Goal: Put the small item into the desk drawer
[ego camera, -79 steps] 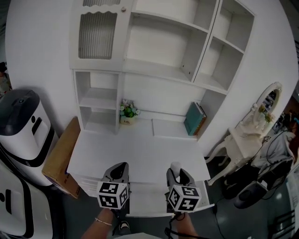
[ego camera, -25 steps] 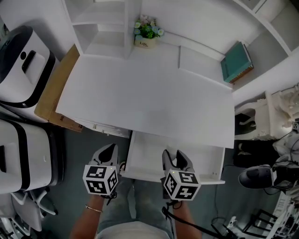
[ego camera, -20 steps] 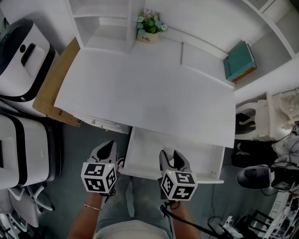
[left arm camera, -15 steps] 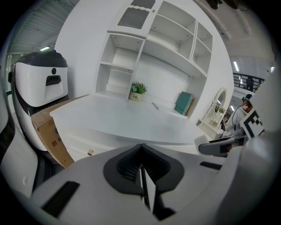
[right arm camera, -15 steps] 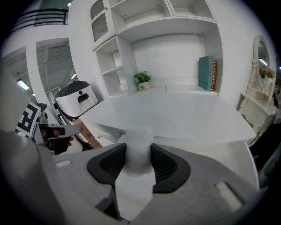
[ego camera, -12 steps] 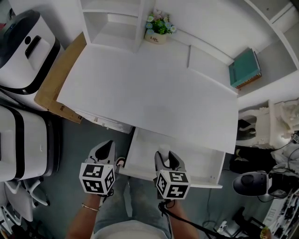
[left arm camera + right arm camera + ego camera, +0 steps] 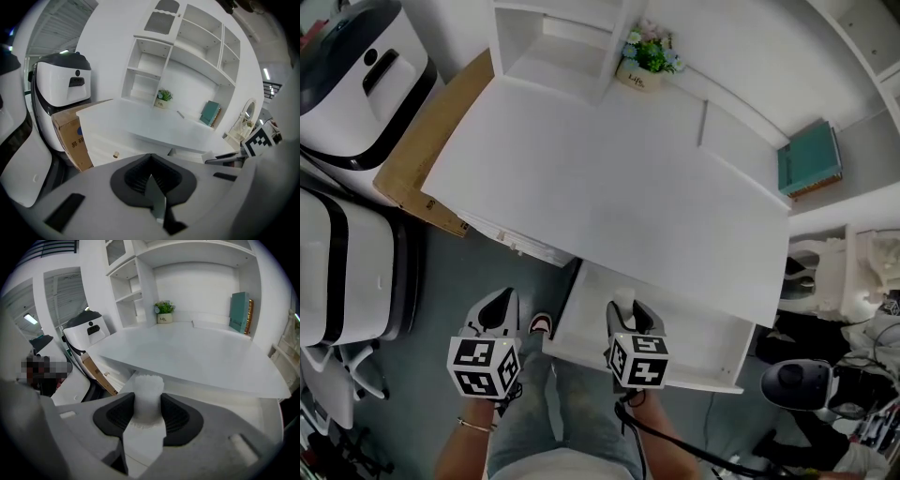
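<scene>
A home-style study corner: a white desk (image 7: 609, 197) with shelf hutch (image 7: 187, 42), potted plant (image 7: 649, 64) and teal book (image 7: 809, 159).

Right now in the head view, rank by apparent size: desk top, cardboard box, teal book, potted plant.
1. desk top, by far
2. cardboard box
3. teal book and potted plant look about alike, so I'm not ranking them.

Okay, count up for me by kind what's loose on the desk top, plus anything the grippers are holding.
Potted plant: 1
Book: 1
Small white item, clamped in the right hand-held gripper: 1
Total: 3
</scene>
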